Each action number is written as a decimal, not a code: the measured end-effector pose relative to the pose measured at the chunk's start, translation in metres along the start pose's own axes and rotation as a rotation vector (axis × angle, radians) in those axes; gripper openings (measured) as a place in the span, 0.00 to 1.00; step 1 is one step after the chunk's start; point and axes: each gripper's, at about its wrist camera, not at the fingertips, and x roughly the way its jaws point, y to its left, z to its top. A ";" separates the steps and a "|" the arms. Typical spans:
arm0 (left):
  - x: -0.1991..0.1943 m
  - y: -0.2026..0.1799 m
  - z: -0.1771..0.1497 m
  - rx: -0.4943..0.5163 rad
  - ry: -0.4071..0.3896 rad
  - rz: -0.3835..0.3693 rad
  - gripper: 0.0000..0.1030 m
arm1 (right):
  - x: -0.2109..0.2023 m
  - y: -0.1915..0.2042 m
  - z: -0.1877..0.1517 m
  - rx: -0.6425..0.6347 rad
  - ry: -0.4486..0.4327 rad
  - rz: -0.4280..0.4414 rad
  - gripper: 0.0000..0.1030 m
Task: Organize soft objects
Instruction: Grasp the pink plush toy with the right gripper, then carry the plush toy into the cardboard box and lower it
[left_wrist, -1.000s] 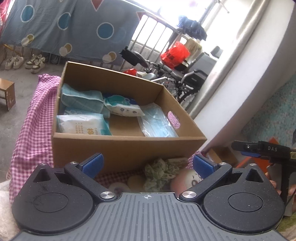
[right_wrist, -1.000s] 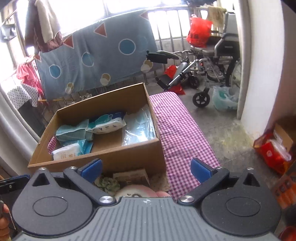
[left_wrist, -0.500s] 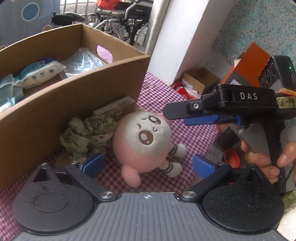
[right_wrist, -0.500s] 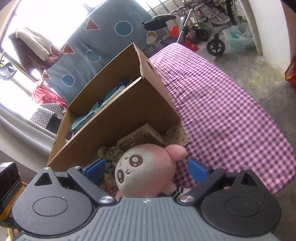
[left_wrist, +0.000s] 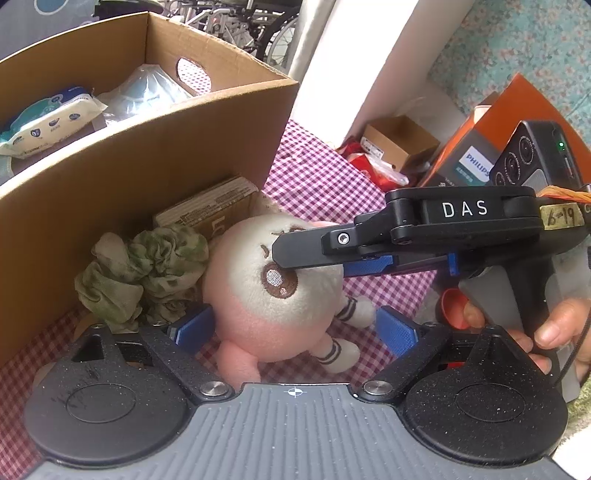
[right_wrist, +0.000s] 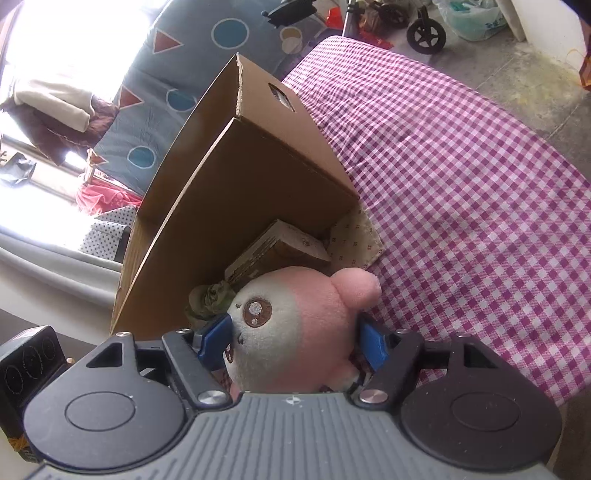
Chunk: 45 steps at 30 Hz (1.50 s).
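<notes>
Closing on a pink-and-white plush toy (left_wrist: 273, 295), your left gripper (left_wrist: 295, 328) stands wide in its own view, blue pads either side of the toy's lower body with gaps showing on both sides. The toy lies on the checked cloth (left_wrist: 325, 181), at five o'clock from the cardboard box (left_wrist: 155, 177). A crumpled green cloth (left_wrist: 144, 269) touches its nine-o'clock side. Your right gripper (left_wrist: 314, 258) enters from three o'clock, held in your hand (left_wrist: 554, 332).

From the right wrist, the right gripper (right_wrist: 291, 341) narrows around the toy's (right_wrist: 295, 328) head, blue pads against both cheeks. Behind, at twelve o'clock, a small brown carton (right_wrist: 277, 251) leans on the box (right_wrist: 258, 177).
</notes>
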 end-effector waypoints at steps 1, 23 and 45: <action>0.000 0.000 0.001 -0.002 0.003 -0.013 0.90 | -0.004 0.000 -0.001 -0.003 -0.004 -0.010 0.73; -0.114 -0.017 0.027 0.130 -0.312 0.077 0.90 | -0.042 0.146 0.038 -0.341 -0.162 0.125 0.73; -0.022 0.151 0.146 0.014 0.001 0.391 0.80 | 0.200 0.156 0.169 -0.214 0.291 -0.001 0.73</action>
